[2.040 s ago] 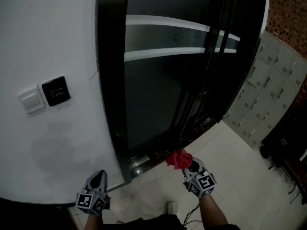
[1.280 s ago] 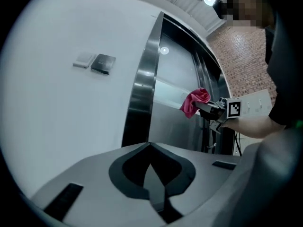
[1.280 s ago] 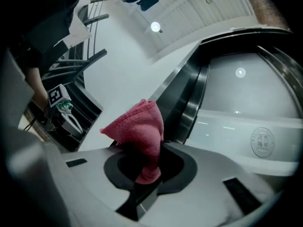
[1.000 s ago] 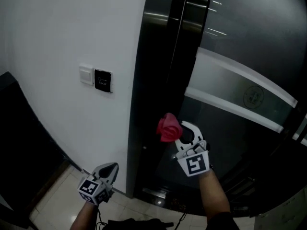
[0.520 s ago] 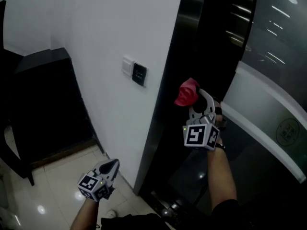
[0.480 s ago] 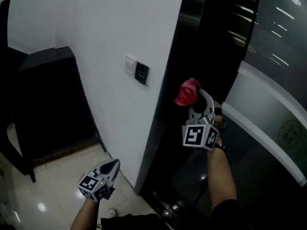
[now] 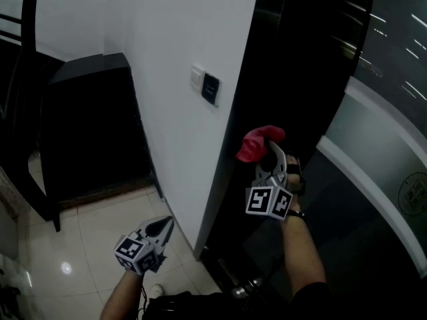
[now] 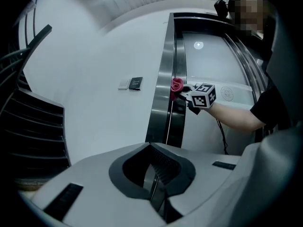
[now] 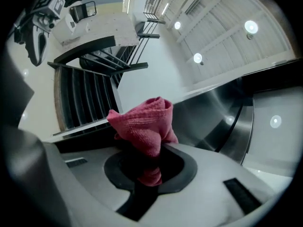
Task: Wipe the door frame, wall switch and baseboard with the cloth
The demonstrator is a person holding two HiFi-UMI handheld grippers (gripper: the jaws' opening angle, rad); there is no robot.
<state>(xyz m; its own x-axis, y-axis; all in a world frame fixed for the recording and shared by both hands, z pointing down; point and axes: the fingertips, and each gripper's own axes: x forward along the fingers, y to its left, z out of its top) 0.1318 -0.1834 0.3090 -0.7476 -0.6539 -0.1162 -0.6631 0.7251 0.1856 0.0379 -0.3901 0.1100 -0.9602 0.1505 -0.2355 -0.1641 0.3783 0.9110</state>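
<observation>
Right claw (image 7: 268,153): is gripping a bunched red cloth (image 7: 257,143), holding it up at the dark door frame (image 7: 243,92). Left claw (image 7: 165,227): is hanging low, pinched together, empty, beside the white wall (image 7: 167,59).

Right gripper (image 7: 269,156) lifted cloth (image 7: 257,143) from floor level to door frame (image 7: 261,79).

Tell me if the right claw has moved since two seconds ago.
Yes. The right claw, shut on the cloth, has risen from the foot of the door frame to partway up it, nearer the wall switch.
</observation>
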